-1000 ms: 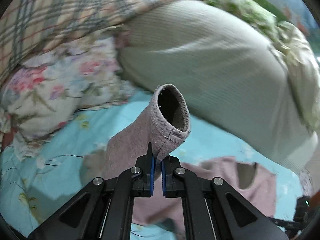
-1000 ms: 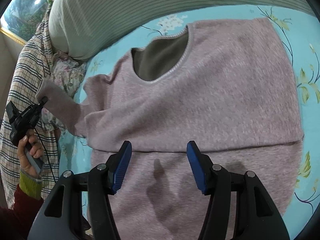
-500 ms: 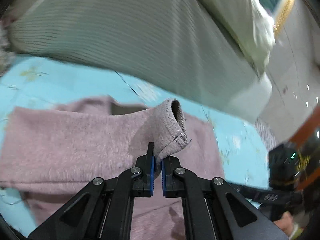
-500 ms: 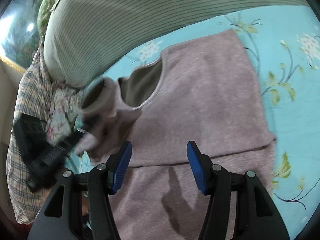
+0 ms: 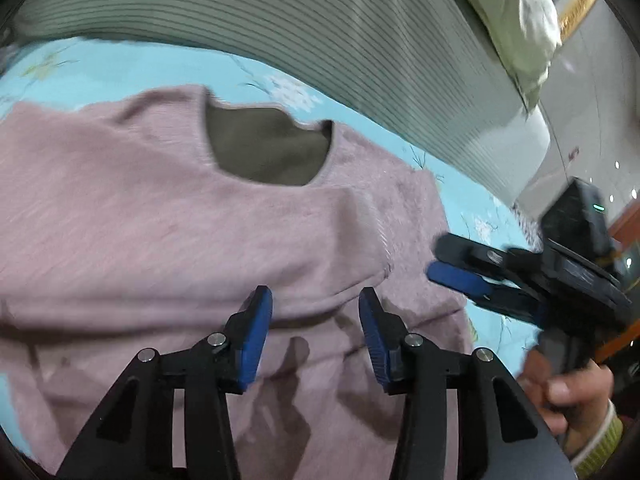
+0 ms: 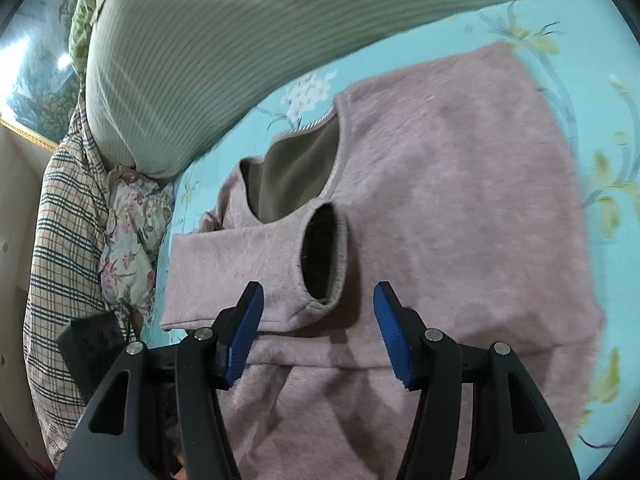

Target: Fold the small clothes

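1. Left gripper is over the pink sweater, its blue fingers opening and nothing pinched between them; the sleeve edge lies just past the tips.
2. Right gripper hangs with its fingers about half apart and empty, the sleeve cuff lying between and just beyond the tips, untouched.
3. The sweater is spread flat on the blue flowered bed sheet, neck opening toward the striped pillow at the head of the bed.
4. One sleeve is folded across the chest, cuff gaping open just below the neckline.
5. The hem part is folded up, making a crease across the body.
6. A plaid cloth and a floral cloth sit bunched at the bed's side edge.
7. In the left view, a hand grips the right gripper's handle at the bed's other side.
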